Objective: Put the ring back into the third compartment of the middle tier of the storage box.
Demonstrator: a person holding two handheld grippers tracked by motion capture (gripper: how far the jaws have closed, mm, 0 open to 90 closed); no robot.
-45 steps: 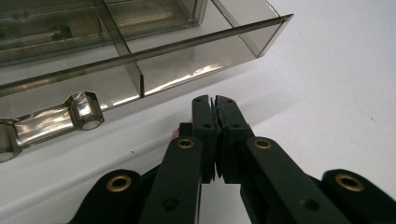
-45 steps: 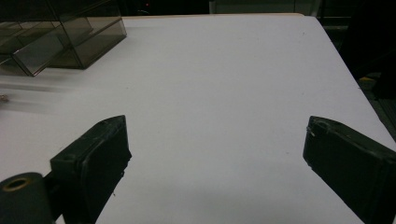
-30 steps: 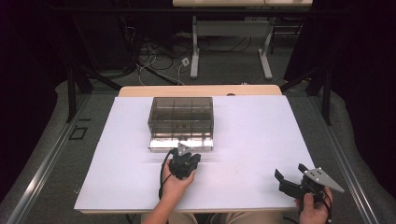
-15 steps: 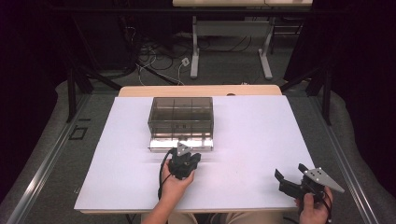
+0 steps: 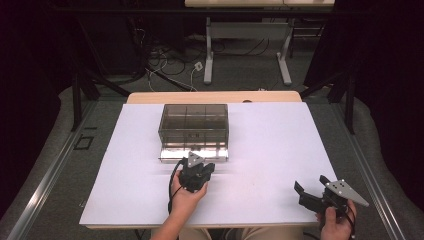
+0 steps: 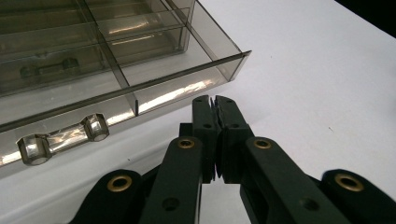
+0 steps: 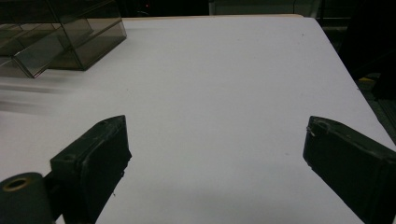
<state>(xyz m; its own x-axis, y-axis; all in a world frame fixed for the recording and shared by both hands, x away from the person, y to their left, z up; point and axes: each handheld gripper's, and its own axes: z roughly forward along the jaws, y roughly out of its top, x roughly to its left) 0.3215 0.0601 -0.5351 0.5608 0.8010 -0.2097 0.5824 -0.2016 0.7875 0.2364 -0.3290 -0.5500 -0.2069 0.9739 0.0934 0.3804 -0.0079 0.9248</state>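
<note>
So we've got one smoky clear plastic drawer box (image 5: pixel 194 124) on the white desk (image 5: pixel 280 145), sitting toward the far edge, a bit left of the middle. One drawer (image 6: pixel 140 93) is pulled out toward the near edge, and it's got one clear bar handle (image 6: pixel 63 139) on its front. We count two grippers, one per hand.

The left gripper (image 5: pixel 194 159) is held in the left hand (image 5: pixel 186 195), forearm coming up from the near edge, pointing away from the person at the drawer front. Its jaws are pressed together with nothing between them, and in the left gripper view the tips (image 6: pixel 215 100) sit just in front of the drawer's front wall, off to the right of the handle. We honestly can't tell if they touch the drawer or just hang close to it.

The right gripper (image 5: pixel 312 190) is down by the desk's near right corner, well apart from the box, held in the right hand (image 5: pixel 336 224) and aimed left and away. Its jaws are spread wide over bare desk, nothing in them.

Hard-to-see stuff: the dividers inside the box are murky through the tinted plastic, so we won't count compartments. The right hand is cut off at the bottom of the high view, and the left side of the right gripper view is smeared.
</note>
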